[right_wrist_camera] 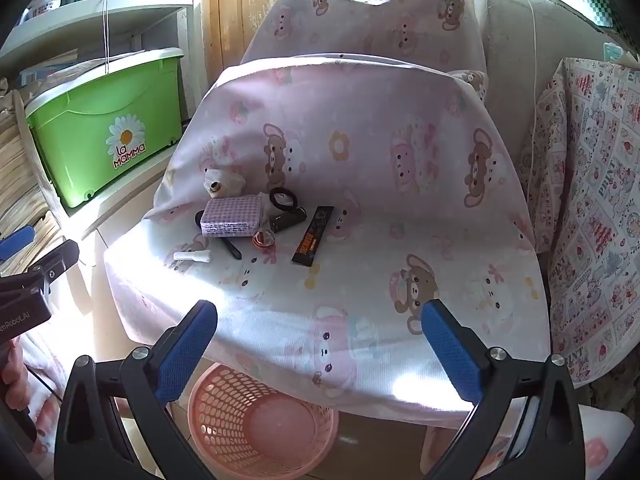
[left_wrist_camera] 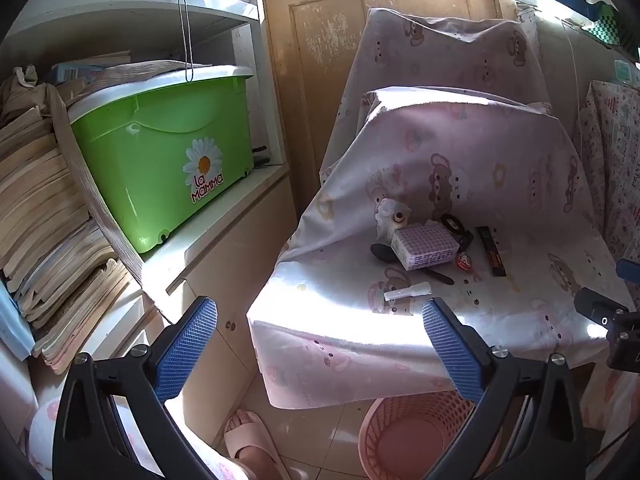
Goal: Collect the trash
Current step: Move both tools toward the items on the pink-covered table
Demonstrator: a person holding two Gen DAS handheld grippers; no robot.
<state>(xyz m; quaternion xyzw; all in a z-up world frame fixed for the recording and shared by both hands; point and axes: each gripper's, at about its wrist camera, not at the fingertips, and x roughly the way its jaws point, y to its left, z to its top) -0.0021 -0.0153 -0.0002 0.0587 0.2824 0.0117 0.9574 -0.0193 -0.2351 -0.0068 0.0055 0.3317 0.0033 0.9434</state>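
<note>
Several bits of trash cluster on the pink bear-print cloth table point(right_wrist_camera: 360, 280): crumpled white tissue point(right_wrist_camera: 222, 182), flat dark wrapper point(right_wrist_camera: 313, 236), small white tube point(right_wrist_camera: 192, 257). Pink perforated plastic basket point(right_wrist_camera: 256, 416) waits below the edge for drops. Left gripper point(left_wrist_camera: 320, 344) and right gripper point(right_wrist_camera: 320, 344) both spread wide, empty.

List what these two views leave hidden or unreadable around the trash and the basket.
- pink basket: far rim under the cloth-covered table, both views.
- black spoon: middle behind the checked box.
- dark wrapper: print too small.
- crumpled tissue: base behind the box, right wrist view.
</note>
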